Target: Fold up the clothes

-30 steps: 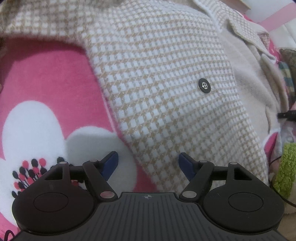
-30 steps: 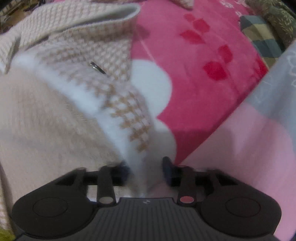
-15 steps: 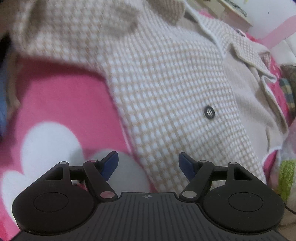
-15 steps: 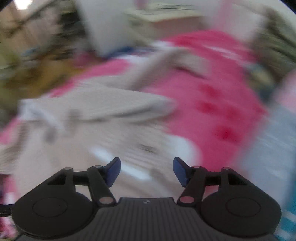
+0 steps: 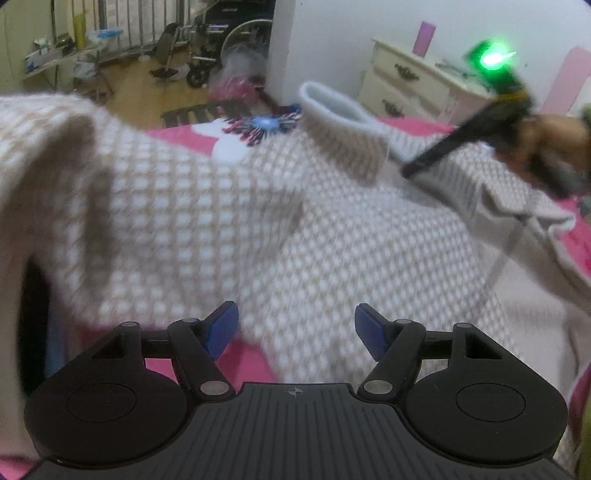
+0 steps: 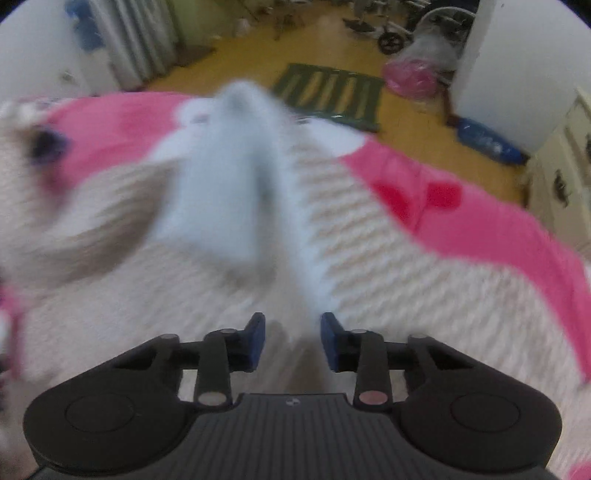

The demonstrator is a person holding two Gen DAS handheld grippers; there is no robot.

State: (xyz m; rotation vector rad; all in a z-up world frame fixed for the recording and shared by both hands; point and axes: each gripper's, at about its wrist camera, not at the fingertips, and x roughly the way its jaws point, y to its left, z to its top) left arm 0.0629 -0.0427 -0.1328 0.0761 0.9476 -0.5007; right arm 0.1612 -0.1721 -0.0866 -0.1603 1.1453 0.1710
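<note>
A beige and white checked knit jacket (image 5: 332, 229) lies spread over a pink flowered blanket (image 5: 243, 358). My left gripper (image 5: 295, 332) is open and empty, low over the jacket's near edge. My right gripper (image 6: 293, 341) has its jaws narrowed around a white-lined fold of the jacket (image 6: 236, 177) and lifts it off the bed. The same gripper shows in the left wrist view (image 5: 417, 168) at the upper right, with a green light, pinching the raised cuff-like edge (image 5: 332, 110). Both views are blurred by motion.
The pink blanket (image 6: 480, 221) covers the bed. Beyond it lie a wooden floor with a green mat (image 6: 328, 96), a white dresser (image 5: 417, 88), a wheelchair (image 5: 229, 33) and a pink bag (image 6: 410, 77).
The right gripper let go of the jacket edge, swung up and away, then closed on a white-lined fold and raised it. The left gripper tilted up, still open.
</note>
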